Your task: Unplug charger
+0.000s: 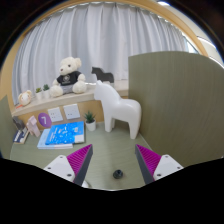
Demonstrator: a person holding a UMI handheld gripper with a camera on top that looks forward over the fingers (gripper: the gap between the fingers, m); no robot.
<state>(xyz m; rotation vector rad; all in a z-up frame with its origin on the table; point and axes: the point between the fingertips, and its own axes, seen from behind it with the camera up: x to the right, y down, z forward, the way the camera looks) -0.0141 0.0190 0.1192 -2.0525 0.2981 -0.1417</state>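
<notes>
**Gripper view: stock of the desk, charger not located**

Item 1. Your hand-held gripper (111,163): fingers spread wide, magenta pads (76,158) facing each other, nothing held. A small dark object (118,173) lies on the desk (118,150) between the fingertips; too small to identify, possibly a plug or a cap.

Item 2. White toy horse (117,108), standing just ahead, beside a small potted plant (90,120).

Item 3. Blue-and-white box (61,135), flat, ahead of the left finger, with small figurines (32,125) behind it.

Item 4. Olive partition panel (175,95), upright on the right; anything behind it is hidden from you.

Item 5. Teddy bear (68,74) on the window ledge, curtains (120,40) behind.

Charger: no charger, cable or socket is plainly visible. Judgement: expect a light, rigid plastic body, smooth and somewhat slippery, seated firmly. Grip the body across its flat sides, not the cord, and pull straight.
</notes>
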